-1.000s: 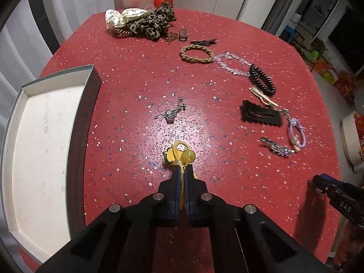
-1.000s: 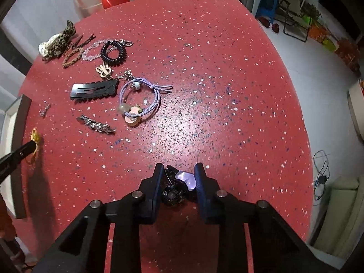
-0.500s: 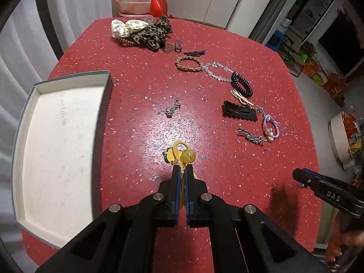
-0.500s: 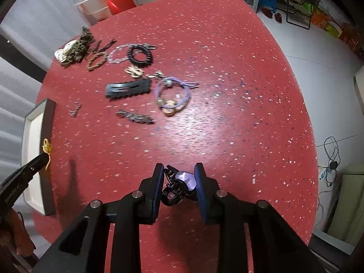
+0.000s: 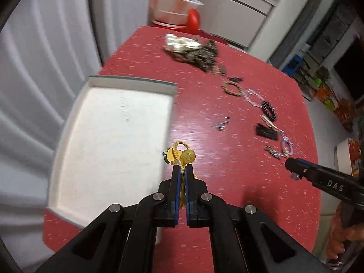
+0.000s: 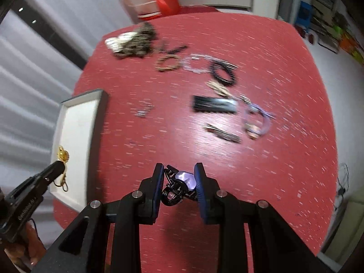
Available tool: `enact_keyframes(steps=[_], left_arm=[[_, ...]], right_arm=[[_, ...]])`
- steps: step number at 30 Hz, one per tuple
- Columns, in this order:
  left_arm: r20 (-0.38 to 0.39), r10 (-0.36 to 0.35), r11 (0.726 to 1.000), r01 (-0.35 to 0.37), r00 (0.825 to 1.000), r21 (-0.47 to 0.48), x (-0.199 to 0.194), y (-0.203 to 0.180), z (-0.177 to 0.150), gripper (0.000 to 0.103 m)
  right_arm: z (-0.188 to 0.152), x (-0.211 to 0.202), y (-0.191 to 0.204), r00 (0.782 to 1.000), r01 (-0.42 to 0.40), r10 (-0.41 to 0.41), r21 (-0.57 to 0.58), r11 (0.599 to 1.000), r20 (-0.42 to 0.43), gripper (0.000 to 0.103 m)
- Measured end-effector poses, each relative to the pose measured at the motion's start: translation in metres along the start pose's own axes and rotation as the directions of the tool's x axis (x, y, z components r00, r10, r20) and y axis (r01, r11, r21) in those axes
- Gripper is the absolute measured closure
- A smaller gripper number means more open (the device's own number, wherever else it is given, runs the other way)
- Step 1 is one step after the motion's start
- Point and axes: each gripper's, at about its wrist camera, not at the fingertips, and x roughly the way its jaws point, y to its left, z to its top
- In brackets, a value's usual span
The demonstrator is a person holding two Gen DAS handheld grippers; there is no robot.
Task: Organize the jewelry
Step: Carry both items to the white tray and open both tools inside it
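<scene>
My left gripper [image 5: 181,167] is shut on a yellow hair tie with a bead [image 5: 182,155], held above the right edge of the white-lined tray [image 5: 109,136]. It also shows in the right wrist view [image 6: 58,166], with the tie [image 6: 61,155] over the tray [image 6: 75,122]. My right gripper [image 6: 179,171] is shut on a black claw clip with a lilac stone [image 6: 179,185], above the red table [image 6: 261,170]. The right gripper's tip [image 5: 293,168] shows at the right in the left wrist view.
Loose pieces lie in a row across the table: leopard scrunchies [image 5: 200,53], a braided bracelet [image 5: 232,87], a black coil tie [image 5: 269,110], a black barrette [image 6: 213,104], a purple tie [image 6: 259,120], a small charm [image 6: 144,111]. A plastic tub [image 5: 173,11] stands beyond the far edge.
Both grippers have swung left toward the tray, each still holding its piece. The yellow tie is now over the tray's edge. The views are motion-blurred.
</scene>
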Motion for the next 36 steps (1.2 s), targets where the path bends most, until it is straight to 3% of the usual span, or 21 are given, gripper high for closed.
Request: enact_keyframes(steps=[7,17,26,36], left_arm=[[0.002,0.075,0.993,-0.074,0.997,-0.095,-0.007,0.062,-0.010,0.099],[-0.027,0.136,0.977,-0.139,0.990,-0.159,0.005,0.117,-0.031,0.099],[-0.075,0.162,0.973,-0.171,0.984,-0.152,0.045,0.144,-0.046,0.099],[-0.078,0.193,0.968,-0.203,0.978,-0.148,0.073,0.151,-0.060,0.099]], right_arm=[[0.016,0.017,0.081,0.996,-0.088,0.086,-0.121,0.989,-0.021,0.074],[0.013,0.060,0.185,0.975,-0.211,0.188,-0.236,0.949,-0.114,0.074],[-0.006,0.109,0.217,0.970,-0.210,0.166,-0.262,0.942,-0.177,0.074],[-0.017,0.155,0.213,0.978,-0.153,0.102,-0.291,0.944,-0.184,0.074]])
